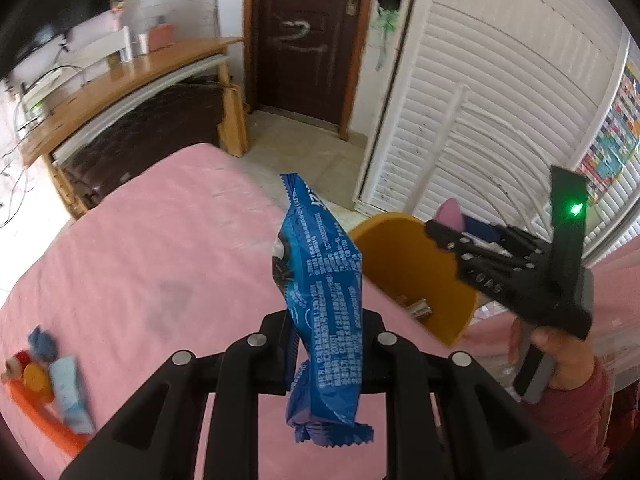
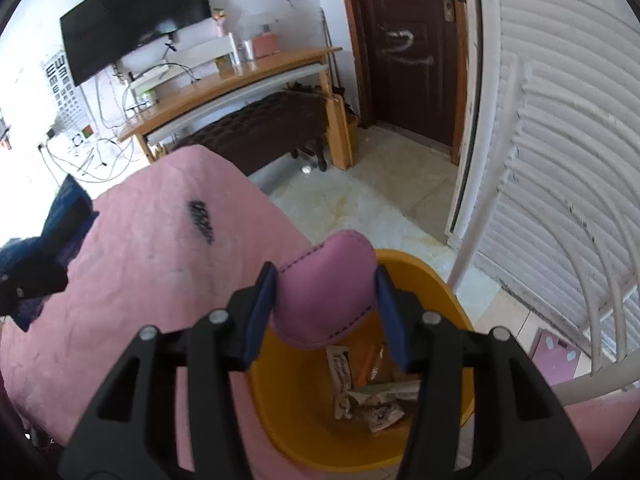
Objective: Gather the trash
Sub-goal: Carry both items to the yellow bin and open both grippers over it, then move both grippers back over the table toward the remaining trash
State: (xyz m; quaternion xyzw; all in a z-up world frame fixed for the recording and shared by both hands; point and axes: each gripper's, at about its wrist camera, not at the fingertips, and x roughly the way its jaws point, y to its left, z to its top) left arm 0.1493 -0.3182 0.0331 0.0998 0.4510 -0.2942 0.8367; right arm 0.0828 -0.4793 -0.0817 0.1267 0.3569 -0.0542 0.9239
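Left wrist view: at far left of the left gripper (image 1: 326, 344), an orange tray (image 1: 44, 420) is cut off by the frame edge; a light blue packet (image 1: 70, 392), a crumpled blue wrapper (image 1: 42, 344) and a yellow round piece (image 1: 34, 376) are seen on it, all blurred. The left gripper is clamped together on a blue snack wrapper (image 1: 320, 276), which is held upright over the pink bedspread (image 1: 140, 260). To the right of the claw, an orange bin (image 1: 440, 280) is partly hidden behind the wrapper; a silvery wrapper end (image 1: 416, 306) is visible inside. Farther right, the right gripper (image 1: 452, 220) is held in a hand (image 1: 552, 352) with a red sleeve (image 1: 576, 412), tilted over the bin, a pink pouch (image 1: 450, 212) showing at its tip.

Right wrist view: left of the right gripper (image 2: 326, 300), a dark blue bundle (image 2: 48, 248) is cut off and cannot be identified. The pink pouch (image 2: 324, 296) is gripped between the blue pads (image 2: 260, 312), the jaws standing partly apart on it. Directly below the claw, the orange bin (image 2: 288, 420) holds several crumpled printed wrappers (image 2: 372, 396); its near rim is hidden by the gripper body.
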